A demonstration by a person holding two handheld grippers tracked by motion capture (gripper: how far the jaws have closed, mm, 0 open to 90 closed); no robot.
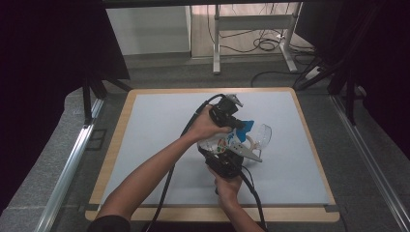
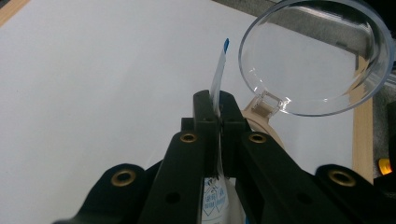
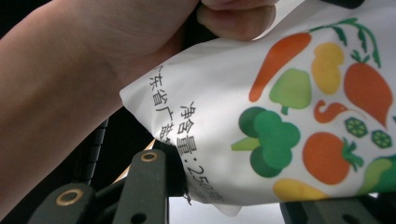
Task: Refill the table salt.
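We have the white pouch [image 1: 231,140] printed with vegetables held up over the middle of the desk [image 1: 159,125], just above a container with an open clear hinged lid [image 1: 262,134]. Our left hand-held gripper [image 1: 235,121] is clamped tight on the pouch's thin blue-tipped top edge [image 2: 219,77], jaws fully closed on it. Our right hand-held gripper [image 1: 232,157] grips the pouch's lower body at a medium width, the bag bulging between its jaws [image 3: 205,154].

By our reading, the step in hand is opening or emptying the pouch into the container. To do it well, we should keep the right grip steady on the body as the anchor and pull with the left along the seal, not across it, so the film tears cleanly. We should keep the mouth over the container's rim [image 2: 266,122] and clear of the lid, and avoid squeezing harder on the body, which could push contents out early.
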